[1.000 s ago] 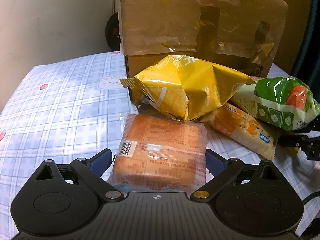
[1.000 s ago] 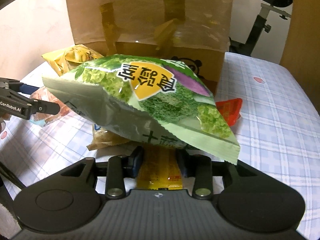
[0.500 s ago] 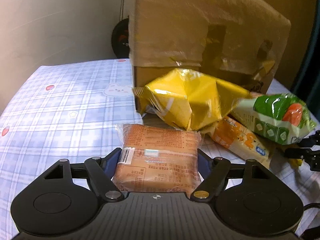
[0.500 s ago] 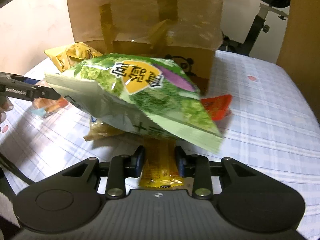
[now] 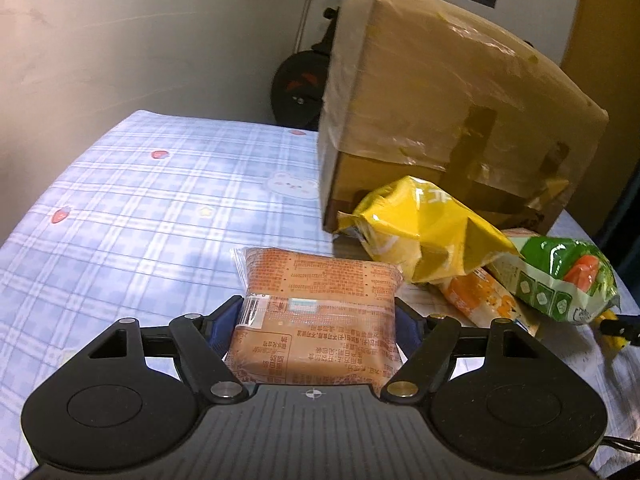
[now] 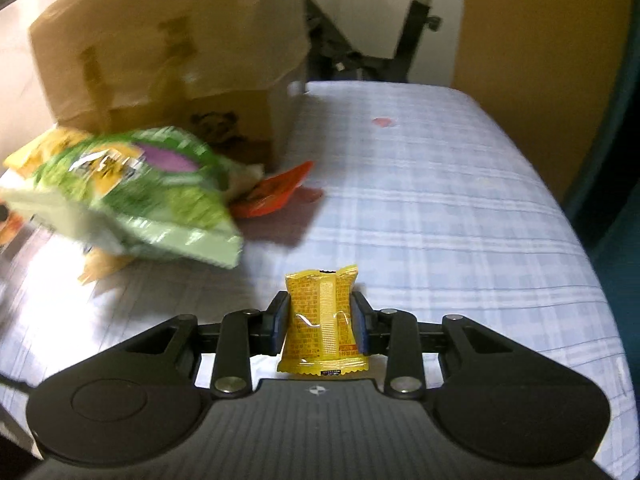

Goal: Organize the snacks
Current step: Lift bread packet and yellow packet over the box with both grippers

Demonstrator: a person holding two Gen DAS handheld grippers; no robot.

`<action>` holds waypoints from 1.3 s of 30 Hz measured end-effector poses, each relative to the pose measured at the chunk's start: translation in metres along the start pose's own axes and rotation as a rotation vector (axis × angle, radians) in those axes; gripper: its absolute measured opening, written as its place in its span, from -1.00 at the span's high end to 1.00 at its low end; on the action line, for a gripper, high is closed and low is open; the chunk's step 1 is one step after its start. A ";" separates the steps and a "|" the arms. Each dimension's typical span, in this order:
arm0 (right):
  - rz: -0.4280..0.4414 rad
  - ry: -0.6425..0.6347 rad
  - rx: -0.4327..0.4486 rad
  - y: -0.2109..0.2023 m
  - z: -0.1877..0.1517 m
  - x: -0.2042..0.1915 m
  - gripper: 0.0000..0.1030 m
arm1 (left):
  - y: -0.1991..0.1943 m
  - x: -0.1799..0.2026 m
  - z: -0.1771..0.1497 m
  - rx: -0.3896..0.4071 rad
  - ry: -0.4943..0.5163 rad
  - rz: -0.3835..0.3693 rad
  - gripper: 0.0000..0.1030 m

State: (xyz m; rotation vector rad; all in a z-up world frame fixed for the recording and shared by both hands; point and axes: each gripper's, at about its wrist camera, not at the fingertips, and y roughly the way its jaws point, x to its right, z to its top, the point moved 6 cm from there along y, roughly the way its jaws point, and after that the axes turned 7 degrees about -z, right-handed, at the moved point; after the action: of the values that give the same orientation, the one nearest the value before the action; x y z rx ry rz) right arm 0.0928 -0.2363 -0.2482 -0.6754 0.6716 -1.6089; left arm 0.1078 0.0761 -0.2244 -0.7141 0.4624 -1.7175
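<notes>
Left claw (image 5: 318,322) clamped on orange bread pack (image 5: 316,320); right claw (image 6: 320,326) clamped on small yellow sachet (image 6: 322,320), near cardboard box (image 5: 448,120).

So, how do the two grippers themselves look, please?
Both grippers, left and right, look alike: a matte black ribbed body with two round discs, black linkage arms with silver rivets (one brass-coloured on the left), dark blue fingers, and a small crosshair mark at centre.

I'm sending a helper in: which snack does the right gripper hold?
Find the big taped cardboard box on the blue plaid cloth. Nearer, apart from the pile, the right gripper pinches a small yellow foil packet, far smaller than the green bag.
</notes>
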 end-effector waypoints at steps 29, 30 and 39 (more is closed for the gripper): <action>0.197 0.018 0.464 -0.094 0.136 -0.038 0.34 | -0.064 0.065 0.110 0.300 0.109 -0.094 -0.53; 0.206 0.015 0.480 -0.095 0.142 -0.041 0.34 | -0.063 0.071 0.117 0.309 0.120 -0.103 -0.53; 0.289 -0.058 0.561 -0.095 0.185 -0.070 0.34 | -0.043 0.110 0.164 0.341 0.179 -0.142 -0.53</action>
State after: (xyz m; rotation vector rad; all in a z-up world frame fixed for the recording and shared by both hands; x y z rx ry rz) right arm 0.1774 -0.1649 -0.0585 -0.1991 0.2362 -1.4083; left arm 0.1709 -0.0087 -0.0519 -0.3558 0.2343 -1.9420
